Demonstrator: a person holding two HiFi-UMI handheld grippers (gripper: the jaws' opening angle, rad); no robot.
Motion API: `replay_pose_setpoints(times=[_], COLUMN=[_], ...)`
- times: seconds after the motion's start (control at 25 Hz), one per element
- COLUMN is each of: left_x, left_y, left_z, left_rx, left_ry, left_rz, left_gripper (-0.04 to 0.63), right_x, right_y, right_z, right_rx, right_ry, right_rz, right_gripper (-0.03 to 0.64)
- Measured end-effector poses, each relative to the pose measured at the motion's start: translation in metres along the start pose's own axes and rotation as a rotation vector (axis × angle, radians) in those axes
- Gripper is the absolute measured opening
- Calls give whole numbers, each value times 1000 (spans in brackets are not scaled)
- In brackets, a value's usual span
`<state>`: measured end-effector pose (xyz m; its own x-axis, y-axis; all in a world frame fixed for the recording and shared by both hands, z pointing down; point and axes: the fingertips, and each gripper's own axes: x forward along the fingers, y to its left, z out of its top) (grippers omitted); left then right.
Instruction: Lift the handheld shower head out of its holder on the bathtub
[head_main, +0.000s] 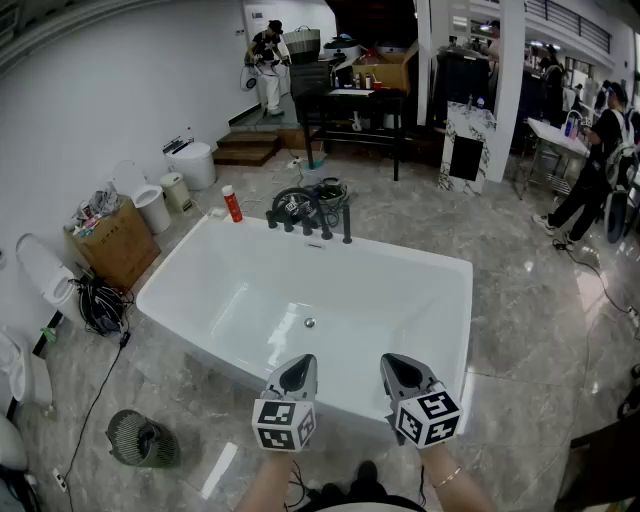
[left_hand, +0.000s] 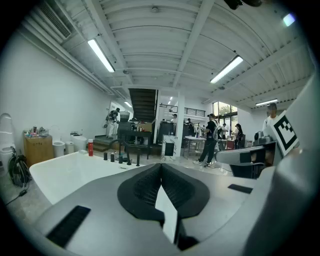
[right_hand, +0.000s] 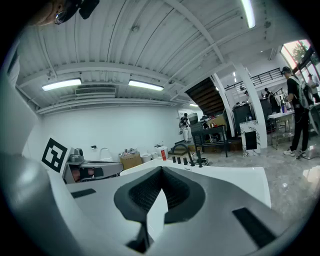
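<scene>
The white bathtub (head_main: 200, 262) lies ahead of me, with a row of black tap fittings (head_main: 305, 222) on its far rim. The handheld shower head (head_main: 347, 224) stands upright as a slim black rod at the right end of that row, in its holder. Both grippers hover over the near rim, far from the fittings. My left gripper (head_main: 298, 370) is shut with nothing in it, and my right gripper (head_main: 398, 368) is likewise shut and empty. In the left gripper view (left_hand: 161, 167) the fittings (left_hand: 122, 159) are small and distant; the right gripper (right_hand: 161, 170) view shows them (right_hand: 187, 160) too.
A red bottle (head_main: 232, 203) stands at the tub's far left corner, with a coiled black hose (head_main: 297, 203) behind the fittings. A cardboard box (head_main: 115, 240) and cables lie left of the tub, a small fan (head_main: 140, 438) on the floor. A black table (head_main: 350, 110) and people stand farther back.
</scene>
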<state>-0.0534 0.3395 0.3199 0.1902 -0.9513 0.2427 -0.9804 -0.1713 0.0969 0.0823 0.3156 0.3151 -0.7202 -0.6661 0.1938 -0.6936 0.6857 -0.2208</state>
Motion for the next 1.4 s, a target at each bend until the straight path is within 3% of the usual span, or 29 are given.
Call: replay_pose_setpoints(times=[0.44,0.8,1.16,1.4], left_x=[47,65,120,193], left_y=[-24,-32,-2,65], left_z=[12,19,21,20], left_rx=[13,32,36,34], left_ry=[-28,-16,9,27], left_rz=[13,11,3,-21], left_gripper=[20,20,21,23], right_x=[1,1,50,144], right_y=[-48,-64,-91,-106], right_z=[13,18,25,27], right_rx=[-29,18,43,63], right_ry=[-27,-36,-27,-18], right_rz=[9,-23,-37,-44], right_gripper=[6,8,8,8])
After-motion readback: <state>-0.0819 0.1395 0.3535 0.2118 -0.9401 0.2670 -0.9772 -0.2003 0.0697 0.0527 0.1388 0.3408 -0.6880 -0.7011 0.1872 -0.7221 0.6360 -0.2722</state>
